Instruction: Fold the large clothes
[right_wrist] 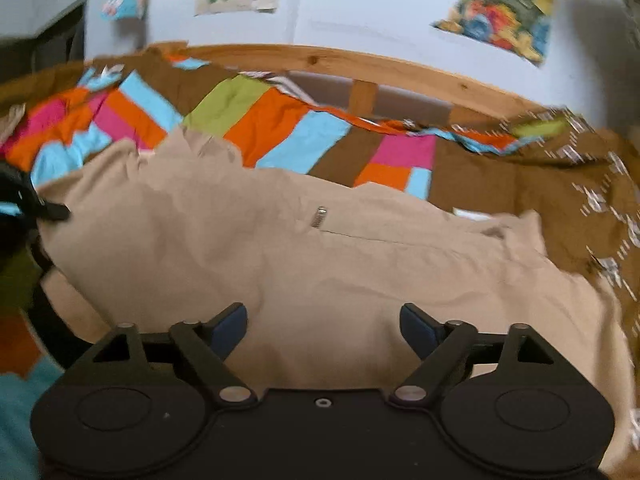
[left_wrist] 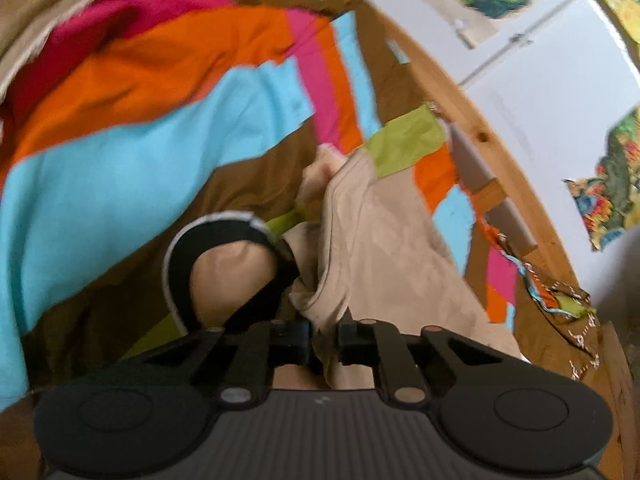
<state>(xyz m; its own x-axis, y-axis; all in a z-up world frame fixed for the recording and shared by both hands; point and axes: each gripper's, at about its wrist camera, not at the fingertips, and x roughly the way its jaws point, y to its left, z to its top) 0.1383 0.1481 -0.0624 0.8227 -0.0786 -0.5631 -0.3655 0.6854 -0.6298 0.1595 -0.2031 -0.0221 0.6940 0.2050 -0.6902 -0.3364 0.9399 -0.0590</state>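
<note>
A beige garment (right_wrist: 280, 264) lies spread on a bed covered by a patchwork quilt (right_wrist: 280, 128) of orange, blue, pink, green and brown, with a wooden bed rail (right_wrist: 360, 64) beyond the quilt. The left gripper (left_wrist: 323, 330) has its jaws closed on a bunched fold of the garment. The right gripper (right_wrist: 323, 322) hovers over the garment, jaws wide apart and holding nothing.

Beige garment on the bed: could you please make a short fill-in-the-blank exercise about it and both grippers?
1. The left gripper is shut on the beige ____.
2. The right gripper hangs over it with jaws ____.
3. The garment lies on a patchwork ____.
4. The bed frame is made of ____.

Missing words: garment; open; bedspread; wood
</note>
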